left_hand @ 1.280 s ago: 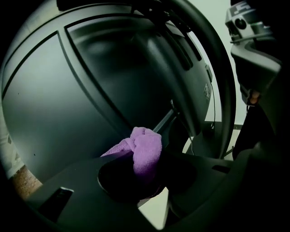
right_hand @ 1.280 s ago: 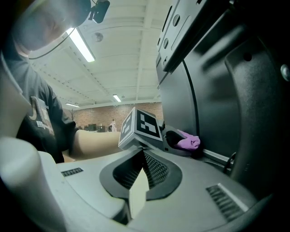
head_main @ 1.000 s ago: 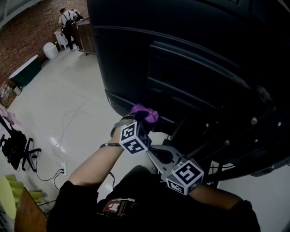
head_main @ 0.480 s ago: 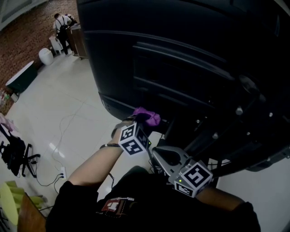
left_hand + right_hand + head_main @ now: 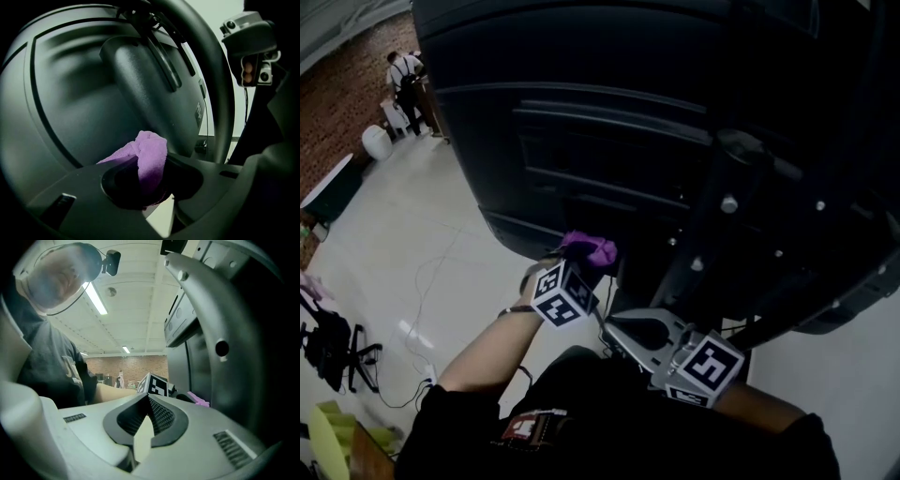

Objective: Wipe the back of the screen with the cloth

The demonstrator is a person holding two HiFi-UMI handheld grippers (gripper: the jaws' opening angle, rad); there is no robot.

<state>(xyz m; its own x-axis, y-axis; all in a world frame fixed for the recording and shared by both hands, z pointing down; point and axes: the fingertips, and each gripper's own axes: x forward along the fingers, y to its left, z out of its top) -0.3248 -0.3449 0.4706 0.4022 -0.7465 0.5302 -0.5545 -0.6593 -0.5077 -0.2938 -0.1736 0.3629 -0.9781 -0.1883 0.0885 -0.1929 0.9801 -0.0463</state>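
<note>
The purple cloth (image 5: 149, 154) is clenched in the left claw (image 5: 578, 265) and held at the lower back of the screen (image 5: 609, 122); the right claw (image 5: 148, 404) is pressed together, empty. As little cloth sticks out, the screen could be scraped by the hard tips, or the cloth caught on the stand (image 5: 719, 230).
</note>
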